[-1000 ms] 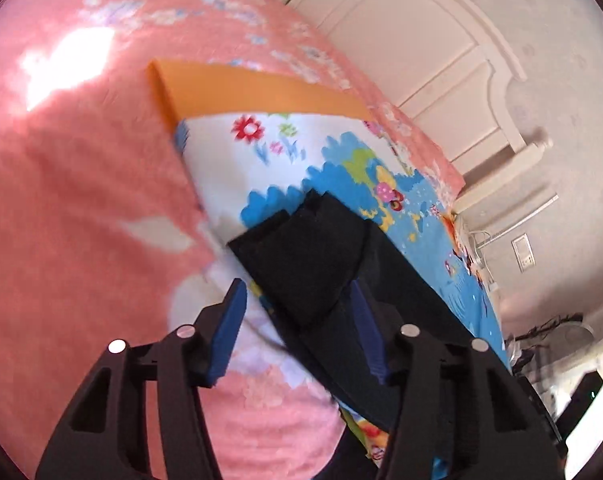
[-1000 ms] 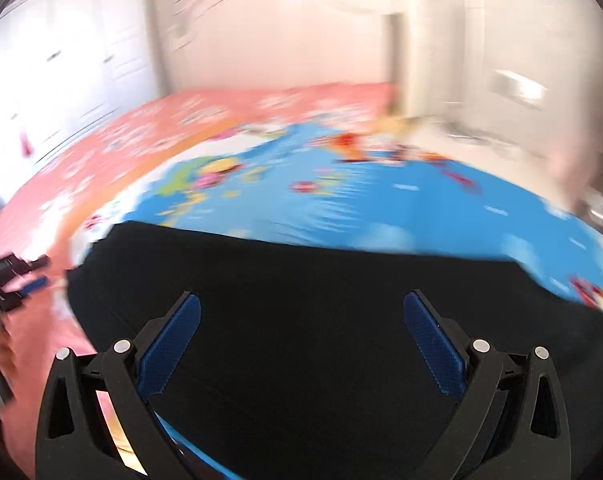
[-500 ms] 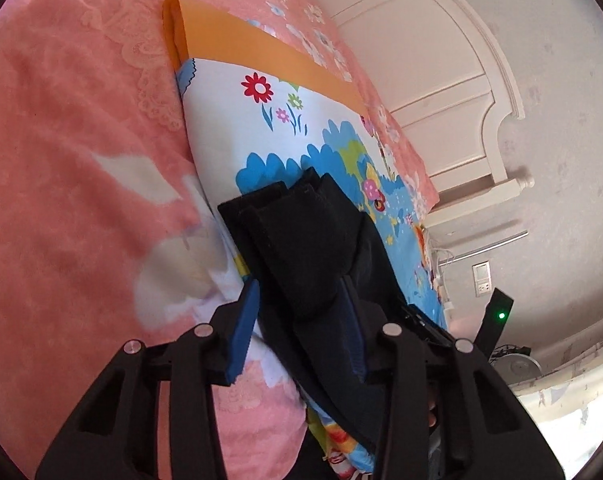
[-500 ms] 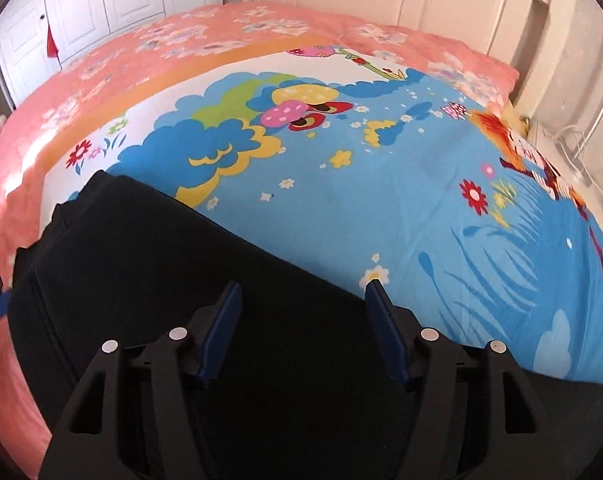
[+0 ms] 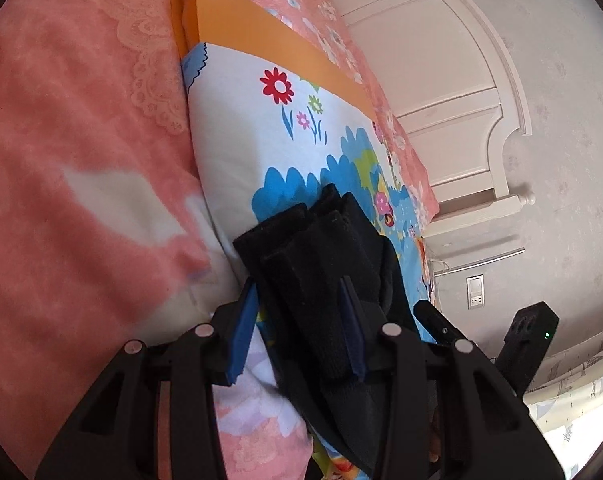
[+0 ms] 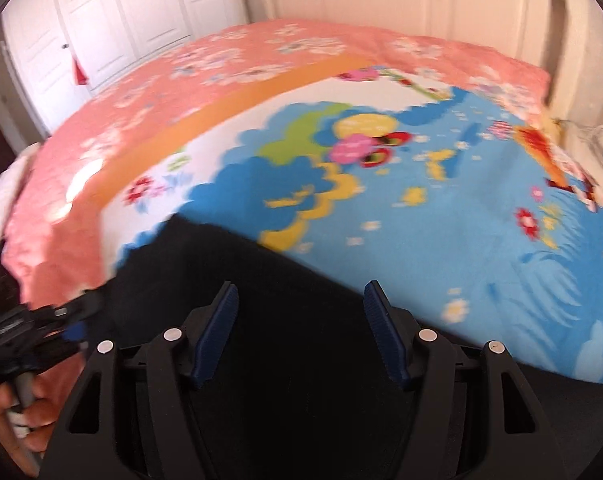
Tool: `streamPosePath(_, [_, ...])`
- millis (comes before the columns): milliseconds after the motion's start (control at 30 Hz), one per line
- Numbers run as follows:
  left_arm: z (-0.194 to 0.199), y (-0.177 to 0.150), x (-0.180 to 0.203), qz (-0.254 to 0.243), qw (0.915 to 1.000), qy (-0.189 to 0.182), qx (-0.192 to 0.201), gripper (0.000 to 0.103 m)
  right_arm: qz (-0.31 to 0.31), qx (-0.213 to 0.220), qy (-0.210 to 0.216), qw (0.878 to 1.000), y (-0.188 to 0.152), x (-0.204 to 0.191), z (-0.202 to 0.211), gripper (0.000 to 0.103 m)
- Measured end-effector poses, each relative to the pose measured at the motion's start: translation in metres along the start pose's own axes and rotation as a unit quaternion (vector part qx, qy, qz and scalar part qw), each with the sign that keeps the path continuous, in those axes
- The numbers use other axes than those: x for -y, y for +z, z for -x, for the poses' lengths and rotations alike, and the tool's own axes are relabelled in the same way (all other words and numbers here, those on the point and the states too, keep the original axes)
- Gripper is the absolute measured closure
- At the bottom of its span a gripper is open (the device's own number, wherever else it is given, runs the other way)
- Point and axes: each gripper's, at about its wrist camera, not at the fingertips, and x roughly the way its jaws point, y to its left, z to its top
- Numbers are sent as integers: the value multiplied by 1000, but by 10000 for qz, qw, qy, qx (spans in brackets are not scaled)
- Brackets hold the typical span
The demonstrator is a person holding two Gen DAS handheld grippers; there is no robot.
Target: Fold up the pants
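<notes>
My left gripper point(image 5: 301, 320) pinches the stacked leg ends of the pants point(image 5: 325, 264), lower centre, on the quilt point(image 5: 261, 128). My right gripper point(image 6: 301, 328) hovers half-spread over limp black cloth; I'd grab hems.

right gripper point(image 6: 299, 322) sits over black pants point(image 6: 301, 360), blue pads apart, jaws just closed in partway, no cloth pinched between them. pants lie on cartoon-print quilt point(image 6: 441, 216) atop pink floral bedspread point(image 6: 181, 68). left gripper point(image 6: 41, 324) at pants' left edge, hand point(image 6: 17, 416) below.
</notes>
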Motion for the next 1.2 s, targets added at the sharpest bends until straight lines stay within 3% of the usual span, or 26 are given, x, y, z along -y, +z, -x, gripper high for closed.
streamPosePath(133, [-4,2,4,-239,9996,133,19,66,64,-167,193,9997,-11,-26,-9,40])
streamPosePath(200, [-1,3,6,-407,9991,55,50,92,211,-497,-31,9985,-20,-36,-25,40])
streamPosePath(367, [9,0,30,-904,9957,137,142,92,845,-328,-534,9945,-33,-53,-30,40])
streamPosePath(533, [4,1,25,-741,9971,150,118,89,847,-200,-626,9942,-38,-52,-29,39])
streamPosePath(633, [4,1,18,-628,9979,90,111,75,853,-173,-667,9940,-36,-53,-30,39])
streamPosePath(667, [3,1,16,-566,9983,20,98,64,849,-173,-667,9940,-36,-53,-31,39])
streamPosePath(700, [3,1,15,-534,9985,-7,79,60,838,-172,-654,9942,-36,-53,-31,38])
streamPosePath(867, [-6,1,20,-667,9977,72,-90,51,822,-171,-661,9943,-35,-53,-32,37])
streamPosePath(1067, [-18,6,20,-695,9974,112,-130,53,782,-168,-671,9945,-34,-51,-33,32])
streamPosePath(1167, [-21,10,16,-638,9976,204,-165,73,503,-92,-514,9974,-33,-42,-15,28])
streamPosePath(1200, [-22,12,13,-582,9980,148,-204,75,259,7,-354,9990,-34,-34,0,28])
